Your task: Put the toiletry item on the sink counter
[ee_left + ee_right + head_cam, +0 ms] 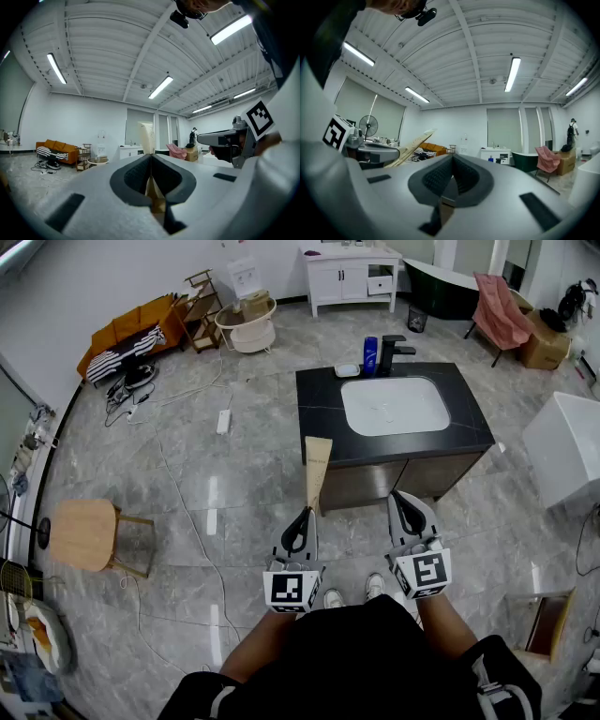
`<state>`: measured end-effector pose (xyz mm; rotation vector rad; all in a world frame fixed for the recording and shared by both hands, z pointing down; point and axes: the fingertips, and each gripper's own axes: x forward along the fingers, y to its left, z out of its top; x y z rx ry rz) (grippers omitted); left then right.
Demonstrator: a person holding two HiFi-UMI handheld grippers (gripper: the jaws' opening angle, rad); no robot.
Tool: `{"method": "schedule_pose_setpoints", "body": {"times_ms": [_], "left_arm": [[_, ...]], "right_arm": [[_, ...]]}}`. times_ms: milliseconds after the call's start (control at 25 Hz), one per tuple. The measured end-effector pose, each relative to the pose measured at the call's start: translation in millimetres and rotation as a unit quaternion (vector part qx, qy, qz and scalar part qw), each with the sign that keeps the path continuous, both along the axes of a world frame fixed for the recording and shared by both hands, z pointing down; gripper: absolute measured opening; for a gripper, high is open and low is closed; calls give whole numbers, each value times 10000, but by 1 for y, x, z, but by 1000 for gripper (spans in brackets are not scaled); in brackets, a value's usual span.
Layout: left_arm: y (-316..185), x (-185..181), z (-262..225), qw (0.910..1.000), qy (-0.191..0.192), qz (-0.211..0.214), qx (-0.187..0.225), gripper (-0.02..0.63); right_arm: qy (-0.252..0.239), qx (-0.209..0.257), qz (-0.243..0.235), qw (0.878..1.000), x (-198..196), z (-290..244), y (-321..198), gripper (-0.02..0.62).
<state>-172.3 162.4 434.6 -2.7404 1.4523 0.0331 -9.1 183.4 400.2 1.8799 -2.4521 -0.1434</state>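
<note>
A long flat tan toiletry item sticks forward out of my left gripper, which is shut on its near end. In the left gripper view the item rises from between the closed jaws of that gripper. My right gripper is held beside it at the same height, shut with nothing in it; its own view shows the jaws meeting. The black sink counter with a white basin stands ahead on the floor. The item's far tip reaches over the counter's near left edge.
A blue bottle, a black faucet and a small dish stand at the counter's far edge. A wooden stool is at the left, a white tub at the right. A power strip and cable lie on the floor.
</note>
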Motion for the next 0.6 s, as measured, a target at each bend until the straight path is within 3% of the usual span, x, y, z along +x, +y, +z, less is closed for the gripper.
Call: {"method": "schedule_pose_setpoints", "body": {"times_ms": [600], "left_arm": [[-15, -10, 3, 10000, 20, -79, 1, 14]], "right_arm": [[15, 129, -43, 9999, -9, 0, -12, 3]]}}
